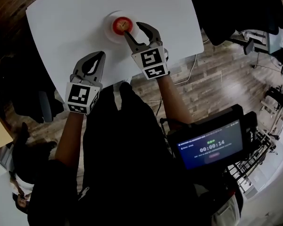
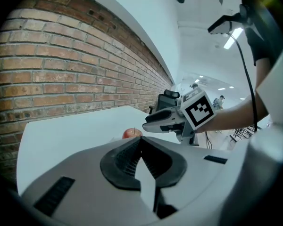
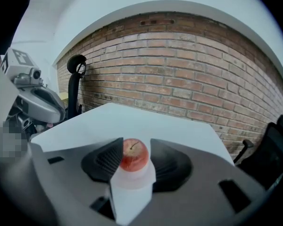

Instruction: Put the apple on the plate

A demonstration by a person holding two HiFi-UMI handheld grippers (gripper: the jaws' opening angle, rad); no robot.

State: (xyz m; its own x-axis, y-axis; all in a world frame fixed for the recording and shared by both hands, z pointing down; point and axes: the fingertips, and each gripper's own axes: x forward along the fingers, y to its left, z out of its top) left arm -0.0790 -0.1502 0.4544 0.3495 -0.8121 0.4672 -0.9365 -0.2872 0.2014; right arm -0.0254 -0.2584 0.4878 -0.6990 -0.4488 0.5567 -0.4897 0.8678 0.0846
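Observation:
A red apple (image 1: 122, 25) sits on a small white plate (image 1: 109, 30) at the far middle of the white table (image 1: 70, 18). My right gripper (image 1: 133, 28) hovers just right of the apple, jaws apart, its left fingertip close beside the fruit and nothing between the pads. In the right gripper view the apple (image 3: 133, 155) shows past the gap of the right gripper (image 3: 136, 144), resting on the plate (image 3: 131, 179). My left gripper (image 1: 102, 54) is nearer the front edge, its tips together. The left gripper view shows the left gripper (image 2: 140, 139), the apple (image 2: 131, 133) and the right gripper (image 2: 146, 124).
The table's front edge runs just under both grippers (image 1: 127, 81). A brick wall (image 3: 179, 65) stands behind the table, with a black chair (image 3: 74, 86) at the left. A device with a lit screen (image 1: 210, 145) hangs at the person's right, above wooden floor (image 1: 212, 84).

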